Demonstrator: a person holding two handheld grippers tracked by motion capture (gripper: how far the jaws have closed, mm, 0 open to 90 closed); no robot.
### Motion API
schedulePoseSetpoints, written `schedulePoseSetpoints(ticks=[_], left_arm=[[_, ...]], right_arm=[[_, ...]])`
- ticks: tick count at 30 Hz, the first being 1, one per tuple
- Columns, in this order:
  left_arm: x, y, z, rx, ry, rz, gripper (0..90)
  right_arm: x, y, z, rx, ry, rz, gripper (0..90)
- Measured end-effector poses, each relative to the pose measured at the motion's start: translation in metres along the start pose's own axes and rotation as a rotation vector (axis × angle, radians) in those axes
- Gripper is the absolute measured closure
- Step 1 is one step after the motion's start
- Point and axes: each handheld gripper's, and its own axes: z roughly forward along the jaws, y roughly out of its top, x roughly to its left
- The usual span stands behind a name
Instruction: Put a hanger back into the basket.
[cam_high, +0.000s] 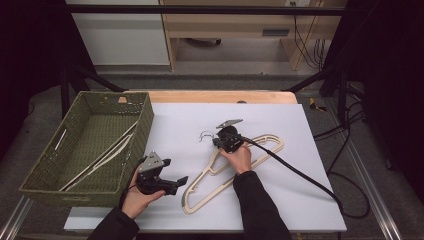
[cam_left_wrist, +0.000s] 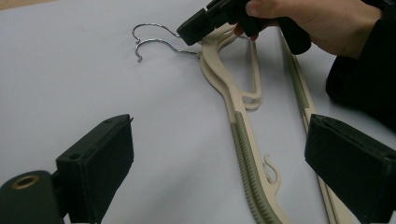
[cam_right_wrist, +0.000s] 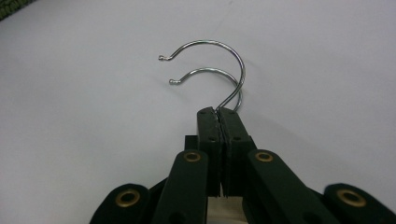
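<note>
Now: right tongs (cam_right_wrist: 219, 112) clamped shut on hanger hooks (cam_right_wrist: 219, 60), frame centre; left tongs (cam_left_wrist: 219, 163) wide open, empty, lower frame, over worktop (cam_left_wrist: 70, 70).

Left gripper (cam_high: 181, 180): black body, grey three-cornered plate with small dark screw holes on top, two broad black block-shaped jaws with flat pads, a brass-ringed pivot at the arm's base, thin black cable trailing toward the sleeve. Right gripper (cam_right_wrist: 218, 113): matte black linked arms, four brass-ringed pivots, narrow rectangular pads with small recessed screws, grey three-cornered plate on top, thick black cable (cam_high: 300, 175) running off across the surface. Person: long black sleeves (cam_high: 260, 207) on both forearms, reaching the wrists, hands bare, no gloves.
</note>
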Motion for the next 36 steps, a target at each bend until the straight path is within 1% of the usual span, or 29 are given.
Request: schedulePoseSetpoints(ticks=[1, 3, 4, 6, 7, 9, 10, 11, 13, 14, 16, 17, 18, 19, 21, 22, 23, 26, 27, 28, 30, 31, 33, 34, 35, 36], left_arm=[[0.0, 0.0, 0.0, -0.003, -0.002, -0.002, 8.4], [-0.001, 0.001, 0.001, -0.01, -0.007, -0.006, 8.8], [-0.001, 0.002, 0.002, -0.011, -0.011, -0.008, 9.1], [-0.003, 0.005, 0.004, -0.008, -0.015, -0.008, 9.5], [-0.003, 0.006, 0.006, -0.004, -0.018, -0.008, 9.8], [-0.005, 0.009, 0.01, 0.003, -0.021, -0.004, 10.2], [-0.006, 0.011, 0.012, 0.009, -0.021, -0.001, 10.4], [-0.007, 0.013, 0.014, 0.008, -0.024, -0.003, 10.7], [-0.007, 0.018, 0.021, 0.01, -0.04, -0.02, 12.5], [-0.007, 0.02, 0.025, 0.015, -0.046, -0.023, 13.0], [-0.009, 0.026, 0.033, 0.022, -0.054, -0.021, 14.5], [-0.011, 0.028, 0.038, 0.022, -0.059, -0.018, 15.3], [-0.012, 0.031, 0.042, 0.024, -0.061, -0.018, 16.2], [-0.013, 0.033, 0.047, 0.029, -0.064, -0.018, 16.6], [-0.015, 0.036, 0.056, 0.038, -0.067, -0.017, 17.3], [-0.016, 0.038, 0.06, 0.042, -0.067, -0.02, 17.8], [-0.016, 0.039, 0.063, 0.042, -0.069, -0.018, 18.4], [-0.014, 0.043, 0.075, 0.056, -0.064, -0.021, 22.8], [-0.014, 0.045, 0.078, 0.055, -0.069, -0.026, 24.7], [-0.013, 0.046, 0.081, 0.056, -0.077, -0.026, 28.5], [-0.013, 0.048, 0.087, 0.043, -0.098, -0.047, 33.7], [-0.013, 0.048, 0.09, 0.042, -0.103, -0.048, 36.6], [-0.013, 0.049, 0.096, 0.057, -0.101, -0.049, 39.9], [-0.013, 0.05, 0.099, 0.061, -0.101, -0.053, 41.7], [-0.014, 0.05, 0.101, 0.066, -0.101, -0.054, 43.3], [-0.014, 0.05, 0.103, 0.067, -0.103, -0.055, 45.3]], right_arm=[[0.001, 0.0, -0.002, -0.003, -0.004, 0.005, 89.1], [0.003, 0.001, -0.005, -0.017, -0.003, -0.008, 89.2], [0.004, 0.001, -0.007, -0.024, -0.004, -0.006, 89.2], [0.004, 0.001, -0.01, -0.041, 0.002, -0.022, 89.2], [0.006, 0.002, -0.012, -0.047, 0.004, -0.01, 89.2], [0.005, 0.002, -0.016, -0.06, 0.009, -0.043, 89.2], [0.006, 0.003, -0.018, -0.07, 0.01, -0.032, 89.2], [0.005, 0.003, -0.02, -0.074, 0.014, -0.05, 89.3], [0.006, 0.004, -0.024, -0.086, 0.021, -0.035, 89.3], [0.005, 0.004, -0.026, -0.088, 0.023, -0.038, 89.3], [0.004, 0.004, -0.029, -0.11, 0.027, -0.043, 89.2], [0.004, 0.004, -0.03, -0.113, 0.029, -0.038, 89.3], [0.004, 0.003, -0.031, -0.115, 0.031, -0.051, 89.3], [0.004, 0.003, -0.033, -0.112, 0.033, -0.052, 89.3], [0.004, 0.003, -0.035, -0.124, 0.035, -0.059, 89.3], [0.004, 0.003, -0.037, -0.127, 0.039, -0.059, 89.3], [0.005, 0.002, -0.038, -0.134, 0.039, -0.048, 89.2], [0.004, 0.002, -0.041, -0.148, 0.043, -0.053, 89.2], [0.004, 0.002, -0.043, -0.147, 0.043, -0.059, 89.3], [0.004, 0.002, -0.044, -0.152, 0.044, -0.062, 89.3], [0.005, 0.002, -0.046, -0.157, 0.043, -0.065, 89.3], [0.005, 0.002, -0.047, -0.16, 0.043, -0.064, 89.2], [0.005, 0.002, -0.049, -0.164, 0.049, -0.072, 89.2], [0.006, 0.002, -0.05, -0.168, 0.047, -0.067, 89.3], [0.005, 0.002, -0.051, -0.169, 0.05, -0.076, 89.3], [0.006, 0.002, -0.052, -0.173, 0.049, -0.07, 89.3]])
